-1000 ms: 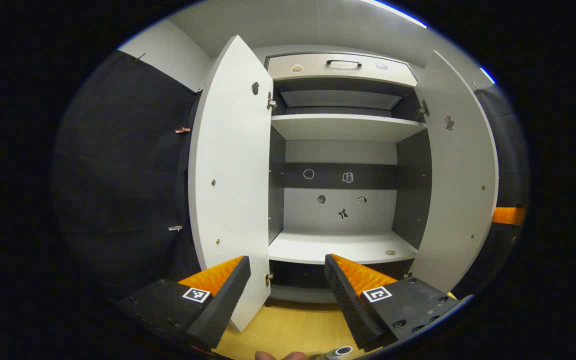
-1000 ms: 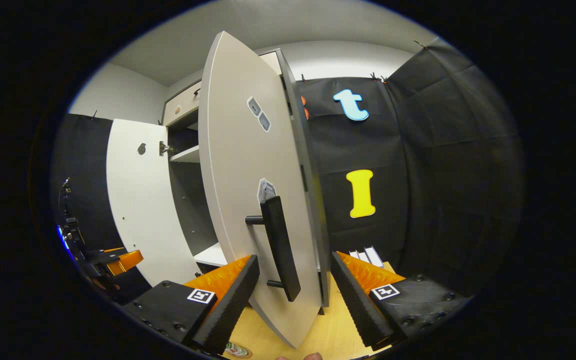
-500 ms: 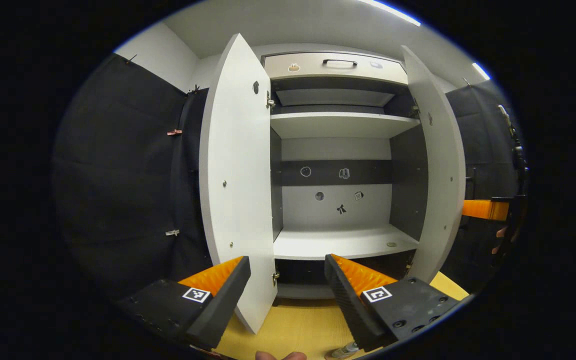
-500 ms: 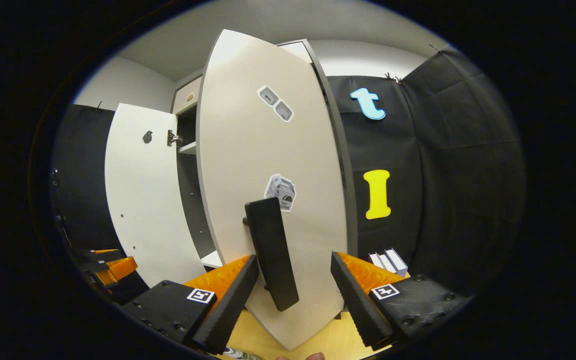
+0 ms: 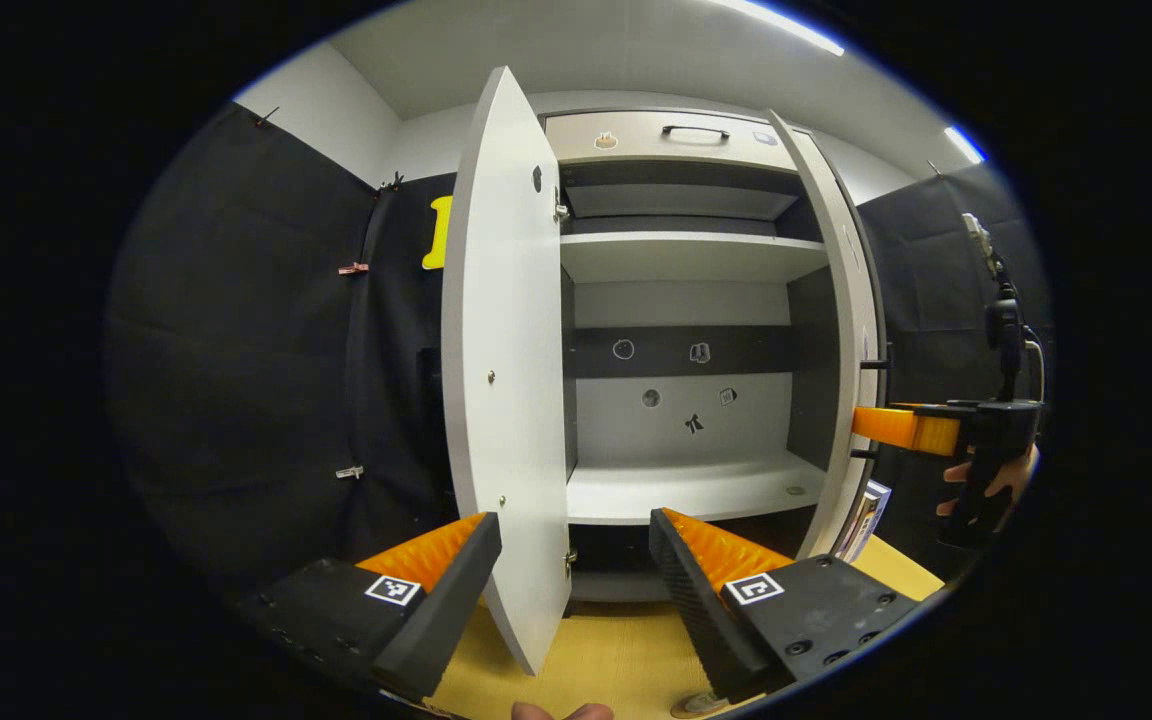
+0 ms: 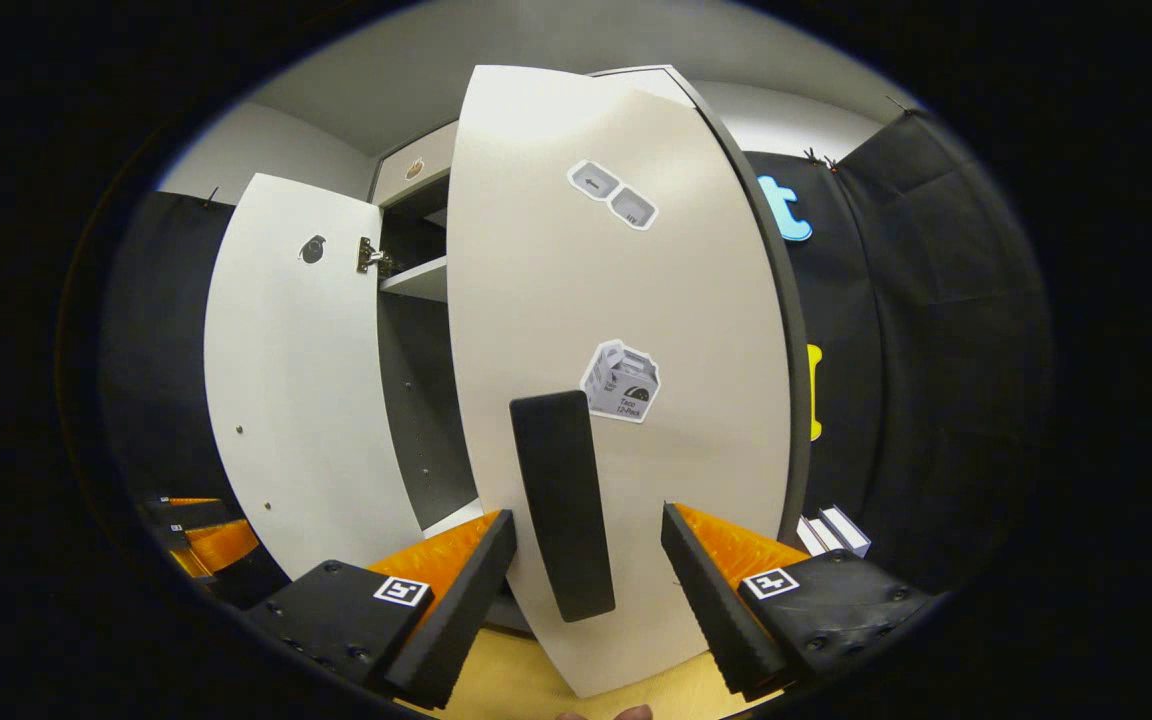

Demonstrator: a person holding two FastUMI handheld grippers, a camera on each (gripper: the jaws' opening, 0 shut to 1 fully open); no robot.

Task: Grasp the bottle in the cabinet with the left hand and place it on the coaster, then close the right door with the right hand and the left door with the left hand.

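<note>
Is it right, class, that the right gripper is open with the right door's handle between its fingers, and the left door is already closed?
Not quite. The left door stands wide open, as the left gripper view shows. The rest holds: the right gripper is open, with the right door's handle between its fingers.

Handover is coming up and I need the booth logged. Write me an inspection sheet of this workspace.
Surface: wooden tabletop, bare in front of the cabinet.
Job's things: right door partly closed; left door wide open; lower shelf holds no bottle.
Clutter: white boxes beside the cabinet.
Grippers: right tongs open, fingers either side of the door handle, not pressing; left tongs open, holding nothing.
Cables: one by the right hand.
Surroundings: black cloth walls, ceiling lights.
</note>
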